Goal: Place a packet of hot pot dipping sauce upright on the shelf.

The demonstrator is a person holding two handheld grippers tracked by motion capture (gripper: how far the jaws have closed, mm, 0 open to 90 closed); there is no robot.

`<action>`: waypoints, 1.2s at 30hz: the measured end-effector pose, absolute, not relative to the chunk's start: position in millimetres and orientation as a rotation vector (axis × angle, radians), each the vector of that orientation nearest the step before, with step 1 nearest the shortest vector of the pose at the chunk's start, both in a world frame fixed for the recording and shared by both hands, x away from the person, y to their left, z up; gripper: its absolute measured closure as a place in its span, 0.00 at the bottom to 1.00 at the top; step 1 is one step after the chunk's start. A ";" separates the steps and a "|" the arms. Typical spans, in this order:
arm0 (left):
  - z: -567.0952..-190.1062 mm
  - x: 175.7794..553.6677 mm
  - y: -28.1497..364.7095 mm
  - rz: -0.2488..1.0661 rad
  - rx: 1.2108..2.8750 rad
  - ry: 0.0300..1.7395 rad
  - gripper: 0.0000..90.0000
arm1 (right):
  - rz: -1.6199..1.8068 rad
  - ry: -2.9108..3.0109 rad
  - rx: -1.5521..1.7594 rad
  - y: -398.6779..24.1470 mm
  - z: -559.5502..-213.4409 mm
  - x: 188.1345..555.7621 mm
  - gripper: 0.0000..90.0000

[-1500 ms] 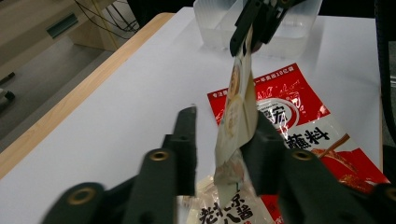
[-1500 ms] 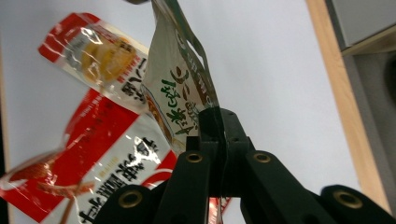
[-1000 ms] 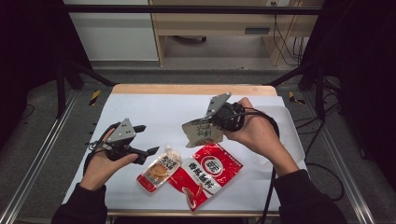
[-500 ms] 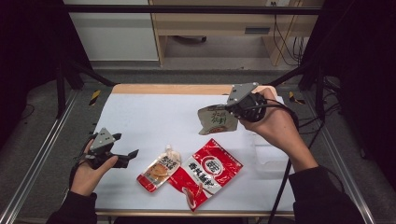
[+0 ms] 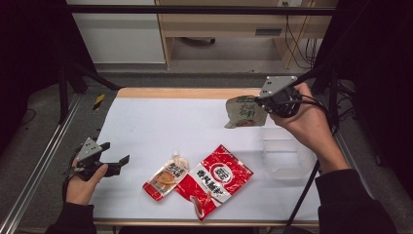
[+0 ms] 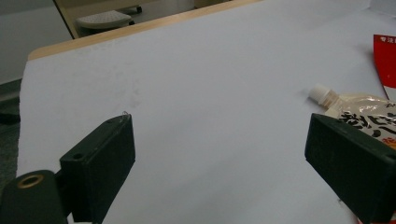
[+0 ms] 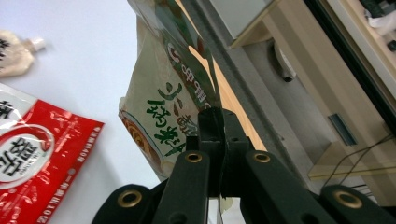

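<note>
My right gripper is shut on a beige-and-green snack packet and holds it in the air over the table's far right. In the right gripper view the jaws pinch the packet by its edge at the gripper. A red packet and a small spouted pouch lie on the white table near the front middle. My left gripper rests low at the front left, open and empty, left of the pouch. In the left gripper view its wide jaws frame bare table, with the pouch at the right.
A clear plastic box stands on the table at the right, below the held packet. The white table sheet is bordered by a wooden far edge. Metal rails and dark stands flank both sides.
The right gripper carried the beige packet up and rightward, away from the table's middle. The left gripper moved left and down toward the table's front left corner.
</note>
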State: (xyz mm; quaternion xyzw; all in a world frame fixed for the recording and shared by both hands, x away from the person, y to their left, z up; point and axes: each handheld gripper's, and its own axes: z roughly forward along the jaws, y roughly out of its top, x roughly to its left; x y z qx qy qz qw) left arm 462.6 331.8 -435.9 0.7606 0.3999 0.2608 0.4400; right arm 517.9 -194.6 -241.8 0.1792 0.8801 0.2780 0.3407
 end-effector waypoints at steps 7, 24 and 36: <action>-439.0 463.5 329.4 0.642 1.917 0.998 0.09 | 0.722 2.252 0.516 -219.0 -241.0 527.9 1.00; -441.2 464.8 325.6 0.631 1.947 0.991 0.09 | 0.698 2.208 0.624 -265.1 -260.5 547.0 1.00; -440.2 462.6 320.7 0.629 1.956 0.978 0.09 | 0.705 2.202 0.674 -284.1 -278.6 553.4 1.00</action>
